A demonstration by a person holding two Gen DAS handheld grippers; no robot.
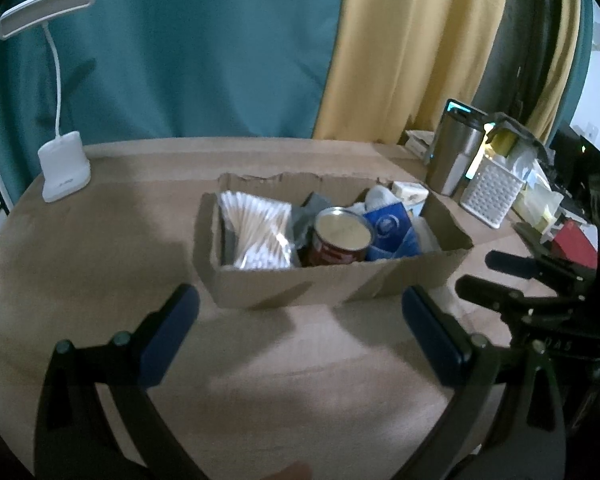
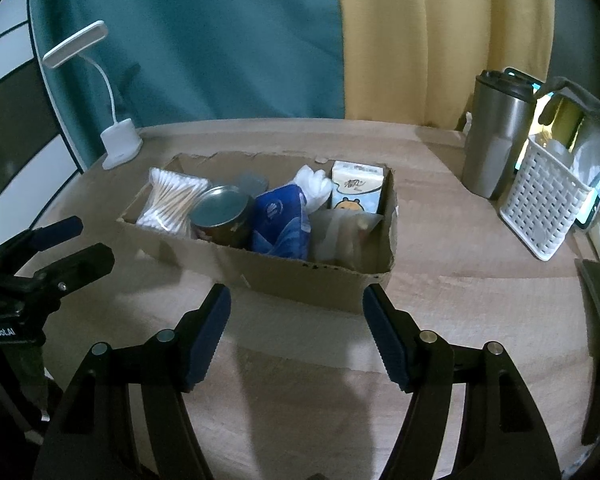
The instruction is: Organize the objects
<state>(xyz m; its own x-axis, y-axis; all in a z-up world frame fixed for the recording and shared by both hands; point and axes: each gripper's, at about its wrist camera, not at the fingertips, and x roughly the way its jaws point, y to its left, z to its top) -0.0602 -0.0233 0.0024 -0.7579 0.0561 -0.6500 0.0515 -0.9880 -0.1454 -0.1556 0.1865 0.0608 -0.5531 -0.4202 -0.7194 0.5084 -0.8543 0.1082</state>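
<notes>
Since box (image 1: 332, 280) already holds can (image 1: 342, 242), swabs (image 1: 260, 236), blue pack (image 1: 392, 232), left hand-held gripper (image 1: 300, 316) hangs wide, empty, over desk (image 1: 100, 260). Right view: right hand-held gripper (image 2: 296, 320) half-open, empty, facing box (image 2: 300, 276); tissue pack (image 2: 356, 192) upright inside.

A light wooden table (image 2: 300, 392) bore a cardboard box (image 2: 300, 280) at centre, a white desk lamp (image 2: 120, 144) far left, a steel tumbler (image 2: 496, 132) and white perforated basket (image 2: 540, 208) right.

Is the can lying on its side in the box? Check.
No, the can stands upright in the cardboard box, its round lid facing up, between the cotton swabs and the blue pack.
</notes>
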